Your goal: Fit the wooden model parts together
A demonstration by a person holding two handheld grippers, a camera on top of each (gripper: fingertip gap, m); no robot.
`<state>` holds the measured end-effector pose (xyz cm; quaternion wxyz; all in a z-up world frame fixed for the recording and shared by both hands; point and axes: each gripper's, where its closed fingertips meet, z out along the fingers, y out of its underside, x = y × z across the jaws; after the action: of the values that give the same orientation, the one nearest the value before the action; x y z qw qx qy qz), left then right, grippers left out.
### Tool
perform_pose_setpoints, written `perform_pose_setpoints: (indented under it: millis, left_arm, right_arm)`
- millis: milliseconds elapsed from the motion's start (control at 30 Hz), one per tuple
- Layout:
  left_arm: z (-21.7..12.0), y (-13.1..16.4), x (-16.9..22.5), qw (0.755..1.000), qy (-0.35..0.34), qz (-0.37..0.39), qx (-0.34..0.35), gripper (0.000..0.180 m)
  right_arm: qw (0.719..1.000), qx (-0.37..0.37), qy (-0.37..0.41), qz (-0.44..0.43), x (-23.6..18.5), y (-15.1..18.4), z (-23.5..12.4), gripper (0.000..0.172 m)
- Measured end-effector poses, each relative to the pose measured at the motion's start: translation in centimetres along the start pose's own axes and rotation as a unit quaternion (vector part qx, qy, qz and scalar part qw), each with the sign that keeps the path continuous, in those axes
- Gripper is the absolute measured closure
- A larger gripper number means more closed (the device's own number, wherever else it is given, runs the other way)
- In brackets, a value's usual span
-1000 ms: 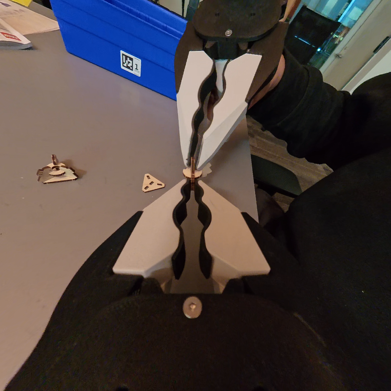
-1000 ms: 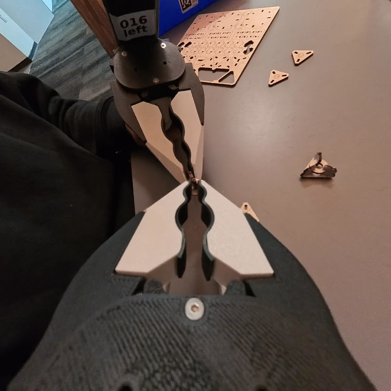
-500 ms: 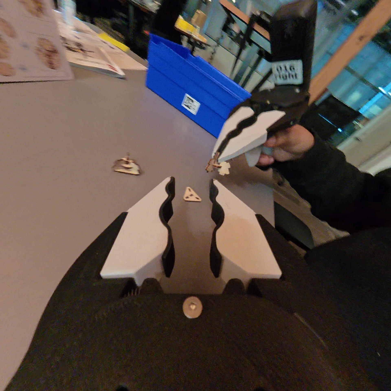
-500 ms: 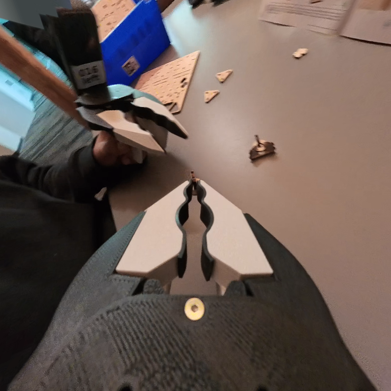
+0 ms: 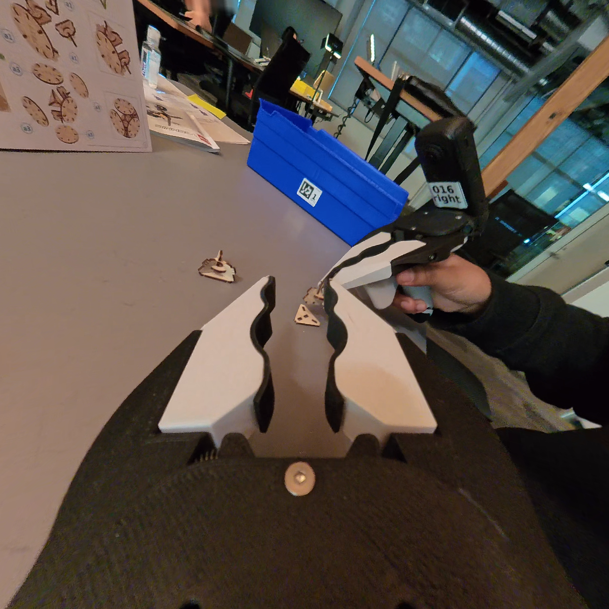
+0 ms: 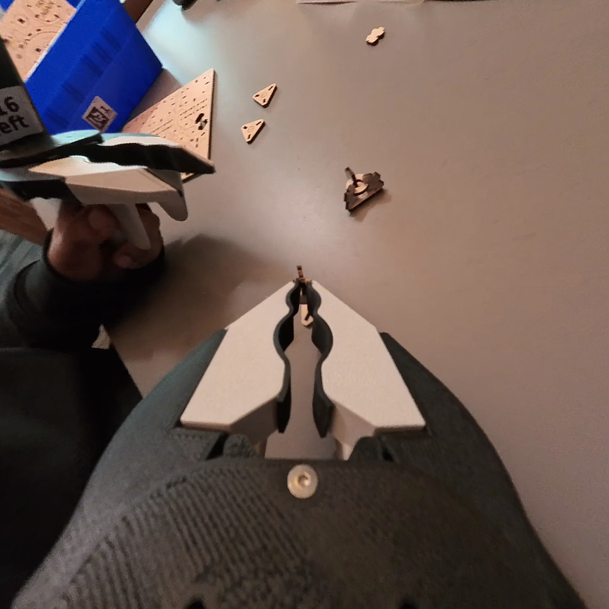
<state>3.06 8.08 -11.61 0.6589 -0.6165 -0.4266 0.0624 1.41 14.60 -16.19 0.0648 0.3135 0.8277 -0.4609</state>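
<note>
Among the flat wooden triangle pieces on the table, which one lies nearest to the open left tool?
The triangle with cut-out slots, lying just beyond the left tool between its fingertips; the other two triangles lie beside the wooden sheet.

My left gripper (image 5: 298,286) is held low with its fingers (image 5: 230,346) parted and the gap between them bare. My right gripper (image 6: 301,283), seen at two o'clock from the left wrist, has its tips pinched together on a small wooden piece (image 6: 300,275). My right hand (image 5: 441,286) wraps the handle, black sleeve trailing toward four o'clock.
</note>
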Motion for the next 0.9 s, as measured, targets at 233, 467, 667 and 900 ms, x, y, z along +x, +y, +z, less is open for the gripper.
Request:
perform_pose_setpoints:
  millis: [233,467,667,900]
  left_arm:
    - [-0.8,-0.9,-0.2,0.997,0.035,-0.061,0.032,0.155]
    - [-0.9,-0.9,-0.4,0.997,0.035,-0.067,0.034,0.156]
    - [-0.8,-0.9,-0.5,0.997,0.032,-0.065,0.032,0.156]
    - [-0.8,-0.9,-0.4,0.997,0.035,-0.065,0.031,0.157]
  right_arm:
    - [0.993,-0.025,0.093,-0.067,-0.3,0.7,0.3,0.170]
    - [0.976,-0.052,0.157,-0.138,-0.1,1.6,1.0,0.170]
    - [0.972,-0.059,0.145,-0.175,-0.2,1.5,1.4,0.170]
    - [0.969,-0.067,0.129,-0.201,-0.2,1.3,1.5,0.170]
